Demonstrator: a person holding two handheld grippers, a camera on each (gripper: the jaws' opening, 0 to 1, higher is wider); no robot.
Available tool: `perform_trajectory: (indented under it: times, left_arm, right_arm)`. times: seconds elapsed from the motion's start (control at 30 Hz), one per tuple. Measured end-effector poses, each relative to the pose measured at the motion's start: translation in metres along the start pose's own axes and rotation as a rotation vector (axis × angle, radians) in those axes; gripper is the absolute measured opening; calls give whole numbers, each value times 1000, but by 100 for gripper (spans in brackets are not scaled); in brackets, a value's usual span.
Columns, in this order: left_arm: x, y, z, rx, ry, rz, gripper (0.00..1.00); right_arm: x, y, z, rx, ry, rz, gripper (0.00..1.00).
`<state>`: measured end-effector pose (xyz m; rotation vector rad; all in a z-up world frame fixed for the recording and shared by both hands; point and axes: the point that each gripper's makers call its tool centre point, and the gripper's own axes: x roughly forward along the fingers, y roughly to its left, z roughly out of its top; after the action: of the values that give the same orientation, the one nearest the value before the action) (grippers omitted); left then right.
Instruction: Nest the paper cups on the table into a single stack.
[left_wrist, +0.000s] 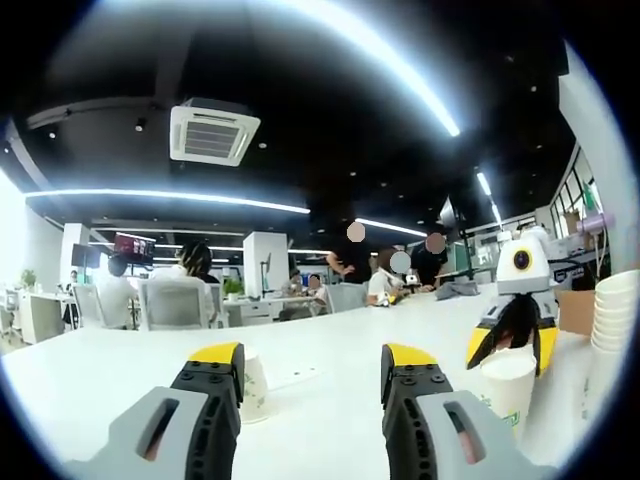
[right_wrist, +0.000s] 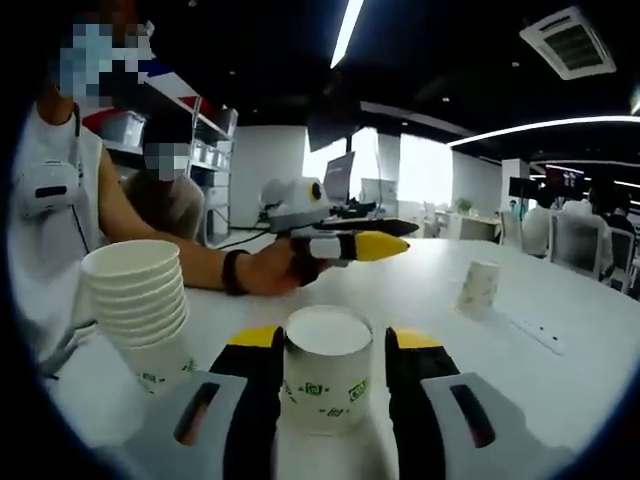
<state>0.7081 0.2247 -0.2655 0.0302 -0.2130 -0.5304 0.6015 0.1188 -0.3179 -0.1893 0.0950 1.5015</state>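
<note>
Right now my right gripper has a paper cup standing straight up between its two jaws, low in the middle of the right gripper view. The jaws sit close on both sides of it, and I think they pinch it, though I cannot see the touch for sure. Just to the left of it, at the lower left of that view, stands the stack of cups, mouth up, right beside my right gripper. So the cup must go up, over to the left, and down into that top rim, and my right gripper is the nearer one for this. In the left gripper view my left gripper is wide open and holds nothing; its jaws rise from the bottom edge. A lone cup stands on the white table just behind the left jaw, upright too, a bit left of the gap. Farther off, at the right of that view, I see my right gripper with its cup. The lone cup also shows far off at the right of the right gripper view.
</note>
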Motion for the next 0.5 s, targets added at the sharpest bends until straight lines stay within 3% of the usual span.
perform_trajectory:
  times: [0.5]
  left_arm:
    - [-2,1,-3,2,13,-4,59]
  right_arm:
    - [6,-1,-7,-11,29,-17,39]
